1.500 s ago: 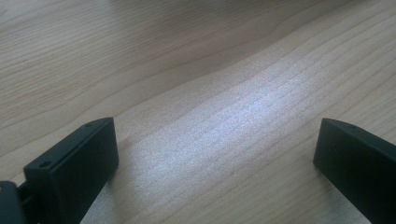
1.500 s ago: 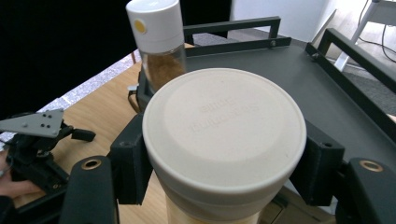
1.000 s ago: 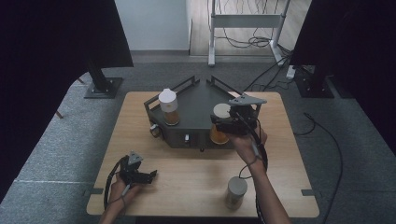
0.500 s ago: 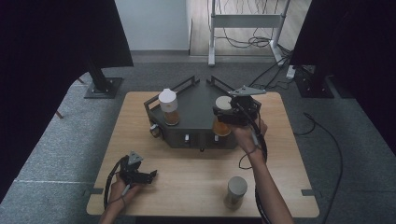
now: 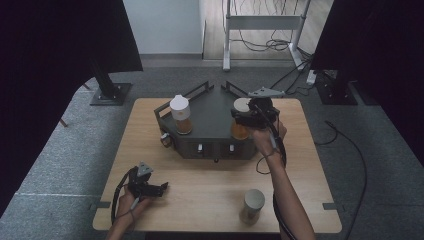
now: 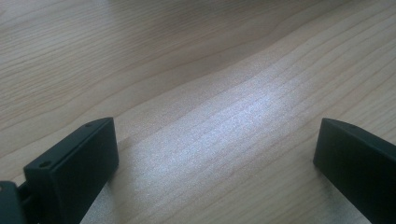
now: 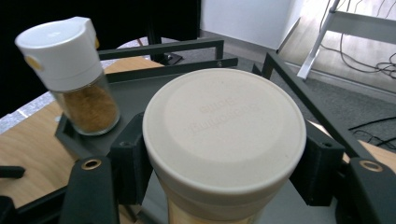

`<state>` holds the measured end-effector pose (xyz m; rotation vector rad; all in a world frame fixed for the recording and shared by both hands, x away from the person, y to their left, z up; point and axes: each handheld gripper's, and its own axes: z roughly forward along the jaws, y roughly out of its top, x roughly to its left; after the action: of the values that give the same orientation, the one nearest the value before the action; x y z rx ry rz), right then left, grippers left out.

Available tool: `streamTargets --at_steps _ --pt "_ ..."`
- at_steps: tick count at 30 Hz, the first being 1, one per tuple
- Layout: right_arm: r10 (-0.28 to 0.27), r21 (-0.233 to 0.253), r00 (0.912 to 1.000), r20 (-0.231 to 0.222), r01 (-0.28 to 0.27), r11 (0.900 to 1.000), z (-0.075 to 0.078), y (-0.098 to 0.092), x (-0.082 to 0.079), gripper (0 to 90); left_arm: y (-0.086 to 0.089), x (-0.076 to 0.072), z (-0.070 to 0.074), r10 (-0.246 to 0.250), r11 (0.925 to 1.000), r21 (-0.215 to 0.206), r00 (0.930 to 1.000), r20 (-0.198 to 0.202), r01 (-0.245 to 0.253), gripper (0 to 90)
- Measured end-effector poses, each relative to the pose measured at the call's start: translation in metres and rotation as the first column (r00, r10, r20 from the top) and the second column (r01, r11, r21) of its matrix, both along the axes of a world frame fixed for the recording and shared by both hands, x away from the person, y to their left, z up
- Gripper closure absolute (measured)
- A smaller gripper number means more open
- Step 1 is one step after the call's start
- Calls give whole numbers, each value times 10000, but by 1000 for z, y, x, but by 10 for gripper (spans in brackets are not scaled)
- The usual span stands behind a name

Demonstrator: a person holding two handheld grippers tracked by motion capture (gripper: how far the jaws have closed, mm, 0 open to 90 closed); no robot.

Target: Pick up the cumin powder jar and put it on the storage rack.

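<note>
High view: the right gripper (image 5: 246,118) clasped a beige-lidded jar (image 5: 242,106) on the dark rack (image 5: 210,125), beside a white-capped jar (image 5: 180,114) of amber powder; a third jar (image 5: 252,205) stood apart.

Left gripper view: the left gripper (image 6: 215,154) lay agape on the table (image 6: 210,70).

Right gripper view: jaws flanked the jar below its lid (image 7: 224,128), probably rigid, smooth, moderately heavy.

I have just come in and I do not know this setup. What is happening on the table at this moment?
A person works at a wooden table with a gripper in each hand. The right gripper is closed around a jar with a beige lid, holding it on the dark rack. A second jar with a white cap already stands on that rack. A third jar waits at the near edge of the table. The left gripper rests open near the table's front left, holding nothing.
</note>
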<state>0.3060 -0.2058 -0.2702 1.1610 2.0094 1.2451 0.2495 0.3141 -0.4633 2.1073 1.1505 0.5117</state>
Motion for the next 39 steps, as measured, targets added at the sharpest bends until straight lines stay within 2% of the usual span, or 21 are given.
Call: streamTargets --at_steps 21,30,39 --pt "-424 -88 9988 255 426 9991 -12 8 24 331 0 0 0 0 10000 1 10000 4 0 0" --pt "-589 -162 9982 93 591 9981 -18 13 37 331 0 0 0 0 10000 -1 10000 4 0 0" --pt "-593 -189 9982 3 593 9981 -19 18 40 331 0 0 0 -18 10000 0 10000 0 18 0"
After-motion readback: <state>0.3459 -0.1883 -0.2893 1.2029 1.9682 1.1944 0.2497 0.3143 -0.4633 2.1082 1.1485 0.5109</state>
